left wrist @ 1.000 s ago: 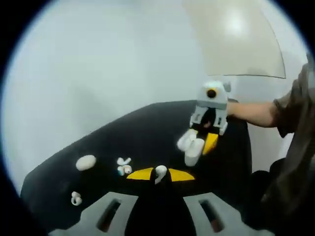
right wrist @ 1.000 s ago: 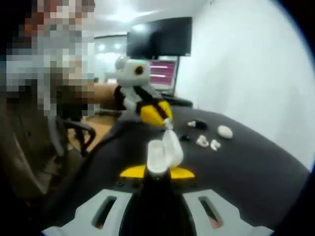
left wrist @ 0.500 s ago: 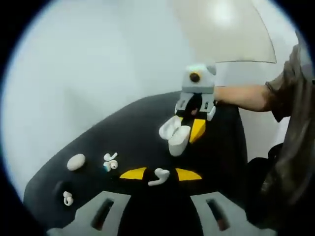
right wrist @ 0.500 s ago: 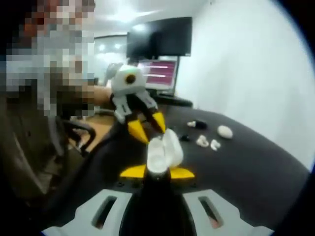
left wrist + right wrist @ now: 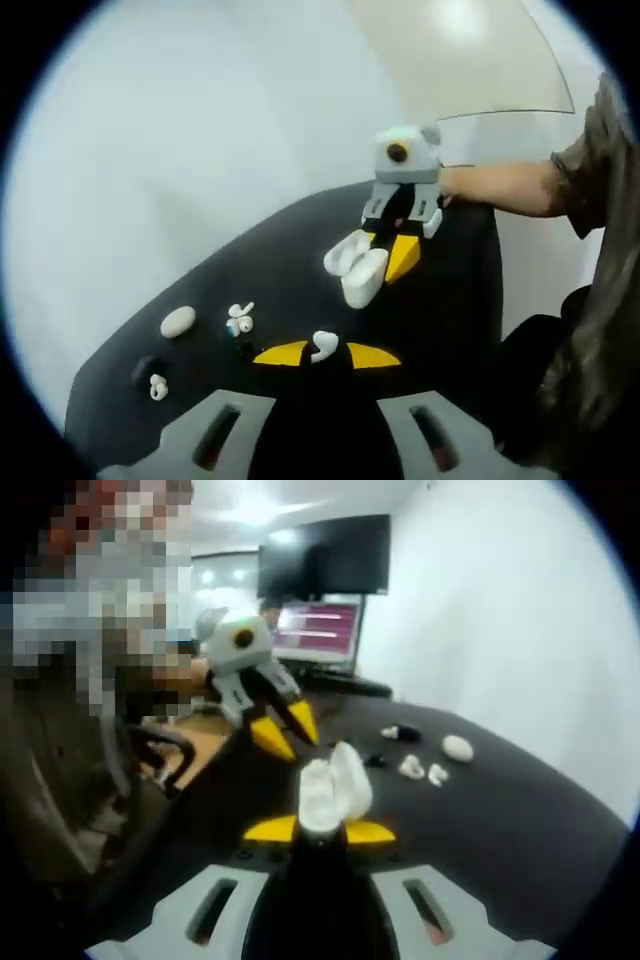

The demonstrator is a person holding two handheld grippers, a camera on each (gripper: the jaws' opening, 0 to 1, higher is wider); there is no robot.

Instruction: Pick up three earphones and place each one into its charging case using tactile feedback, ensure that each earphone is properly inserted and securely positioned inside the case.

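Your left gripper (image 5: 322,352) pinched a white earphone (image 5: 324,344) between its closed fingers, above the black bench (image 5: 300,260). Your right gripper (image 5: 320,832) clamped an open white charging case (image 5: 330,790), with the left gripper's fingers spread apart just beside the case. Near the case on the bench lay two loose earphones (image 5: 424,770), a closed oval case (image 5: 457,747) and a small dark case (image 5: 402,733); a monitor (image 5: 322,630) stood beyond the case.

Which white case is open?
The white case held in the right hand-held gripper is open, its lid flipped up. The oval case lying on the black table is closed.
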